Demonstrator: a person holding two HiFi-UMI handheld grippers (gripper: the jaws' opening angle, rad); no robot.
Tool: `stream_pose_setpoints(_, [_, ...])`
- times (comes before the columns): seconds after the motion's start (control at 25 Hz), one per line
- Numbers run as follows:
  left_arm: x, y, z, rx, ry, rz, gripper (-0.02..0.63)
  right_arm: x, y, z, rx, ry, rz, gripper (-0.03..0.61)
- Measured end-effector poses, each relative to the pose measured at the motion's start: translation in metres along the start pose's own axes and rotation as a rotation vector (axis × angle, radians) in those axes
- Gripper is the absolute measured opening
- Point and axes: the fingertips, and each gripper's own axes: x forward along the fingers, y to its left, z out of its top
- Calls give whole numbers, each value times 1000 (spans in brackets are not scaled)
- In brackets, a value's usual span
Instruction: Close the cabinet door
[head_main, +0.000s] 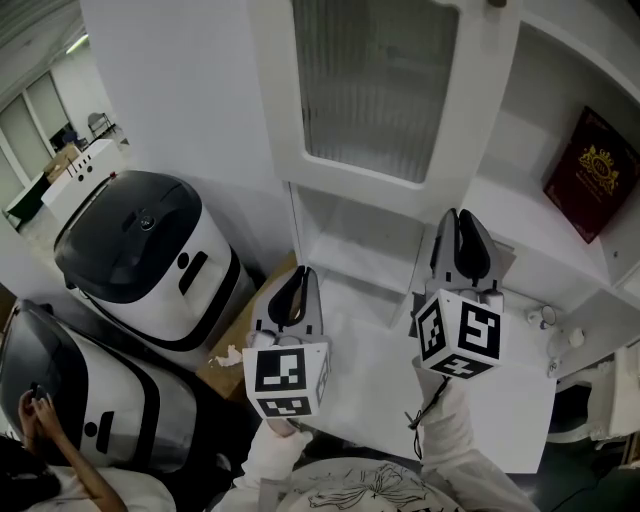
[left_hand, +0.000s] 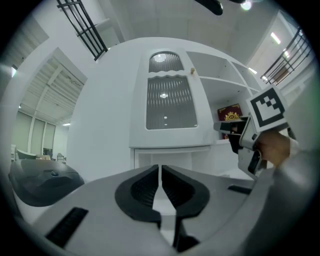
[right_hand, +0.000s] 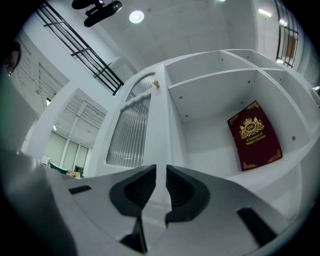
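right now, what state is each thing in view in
cabinet door: open, swung out
left hand-held gripper: jaws together, empty
right hand-held gripper: jaws nearly together, empty
red book: upright on the uncovered shelf

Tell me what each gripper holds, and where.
Nothing. The left gripper and right gripper are both empty, jaws nearly together, facing the cabinet door.

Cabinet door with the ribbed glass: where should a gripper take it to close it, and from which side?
Cabinet door: probably the vertical edge beside its small knob, next to the open shelves; the knob marks the free side. Come from the front, where that edge shows its thickness.
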Motion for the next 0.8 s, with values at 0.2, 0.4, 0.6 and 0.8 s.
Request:
stream_pose_setpoints(0.2, [-7,-4,8,1,-22,-28,20,-17,10,-5,-4,30,7,60])
stream_pose_setpoints(0.4, [-16,-9,8,-4,-27,-60,20,-38,18,-16,-10,69,7,57])
stream_pose_setpoints(0.6, [-23,-14,5,-8,-23,-92,20,-57,21,-30,-18,110,-3,39])
stream_pose_setpoints(0.8, [-29,-16,4,-12,-20,-119,20,-72,29,-38,-39,135,-10,32])
